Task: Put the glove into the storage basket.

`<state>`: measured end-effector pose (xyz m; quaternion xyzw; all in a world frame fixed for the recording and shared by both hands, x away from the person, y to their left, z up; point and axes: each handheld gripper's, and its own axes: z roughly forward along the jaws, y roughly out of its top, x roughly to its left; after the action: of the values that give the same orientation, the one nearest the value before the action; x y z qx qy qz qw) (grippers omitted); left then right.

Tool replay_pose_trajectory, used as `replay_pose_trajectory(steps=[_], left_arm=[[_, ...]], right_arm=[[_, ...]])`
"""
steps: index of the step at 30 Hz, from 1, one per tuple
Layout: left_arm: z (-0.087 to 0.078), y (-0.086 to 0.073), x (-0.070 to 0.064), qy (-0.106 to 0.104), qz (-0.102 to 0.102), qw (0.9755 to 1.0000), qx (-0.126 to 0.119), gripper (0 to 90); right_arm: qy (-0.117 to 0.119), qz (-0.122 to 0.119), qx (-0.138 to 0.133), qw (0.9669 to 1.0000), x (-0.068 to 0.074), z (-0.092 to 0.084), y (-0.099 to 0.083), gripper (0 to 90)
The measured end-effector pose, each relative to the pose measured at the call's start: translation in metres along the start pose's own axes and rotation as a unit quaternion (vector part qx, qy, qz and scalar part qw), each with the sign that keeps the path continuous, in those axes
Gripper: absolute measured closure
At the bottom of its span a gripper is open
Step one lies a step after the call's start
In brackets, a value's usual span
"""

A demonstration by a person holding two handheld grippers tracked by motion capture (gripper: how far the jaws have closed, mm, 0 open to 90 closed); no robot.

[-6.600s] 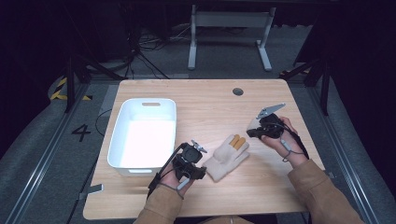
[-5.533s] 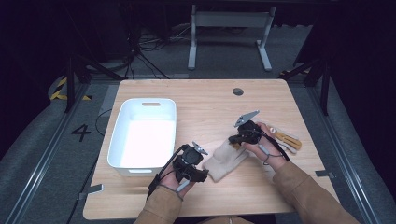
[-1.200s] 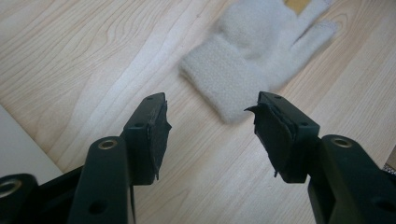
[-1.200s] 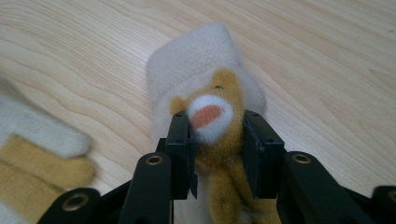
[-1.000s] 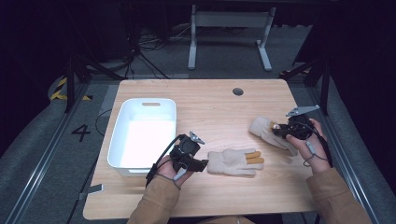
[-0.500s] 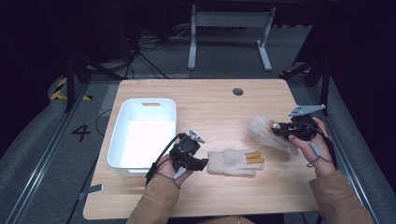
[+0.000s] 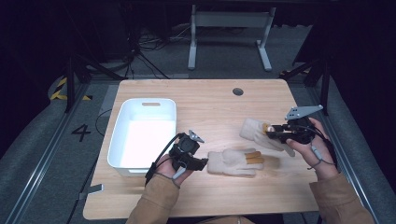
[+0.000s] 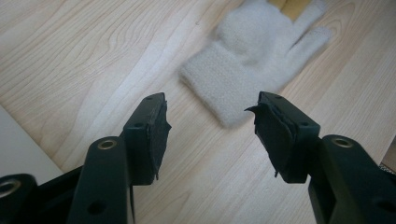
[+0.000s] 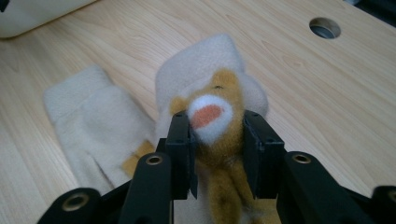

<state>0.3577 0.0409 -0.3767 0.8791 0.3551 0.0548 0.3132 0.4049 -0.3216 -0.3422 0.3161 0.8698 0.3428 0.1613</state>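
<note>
So the big wooden table (image 7: 210,100) takes up most of the high view, with a small round hole (image 7: 237,91) up around 12 o'clock near the far edge. Next biggest is the white bin (image 7: 122,126), sitting over at 9 o'clock and well apart from everything else. Then the two cream gloves. One glove (image 7: 231,162) lies flat near the middle of the table, down toward 6 o'clock, cuff pointing at the left gripper (image 7: 201,163) and its tan-tipped fingers pointing off to 3 o'clock. The other glove (image 7: 254,133) is over at 3 o'clock, and it's pinched by its fingers in the right gripper (image 7: 272,134), cuff end hanging out toward the table's middle. In the right gripper view the jaws are clamped on the tan fuzzy part with a white and orange patch, cuff beyond them. The left gripper sits just short of the flat glove's cuff, jaws partly apart with nothing between them, bare wood showing in the gap.
</note>
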Motion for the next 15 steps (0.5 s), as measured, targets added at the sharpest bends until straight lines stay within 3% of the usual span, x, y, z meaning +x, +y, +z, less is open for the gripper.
replay_pose_trajectory(steps=[9, 15], left_arm=[[-0.004, -0.005, 0.000, 0.003, -0.005, 1.0000, -0.001, 44.3], [-0.004, -0.005, 0.001, -0.004, -0.009, 0.9999, -0.003, 44.3]], right_arm=[[0.027, -0.035, 0.001, 0.9990, 0.016, 0.005, 0.013, 67.1], [0.051, -0.064, -0.004, 0.9966, 0.026, 0.011, 0.019, 67.1]])
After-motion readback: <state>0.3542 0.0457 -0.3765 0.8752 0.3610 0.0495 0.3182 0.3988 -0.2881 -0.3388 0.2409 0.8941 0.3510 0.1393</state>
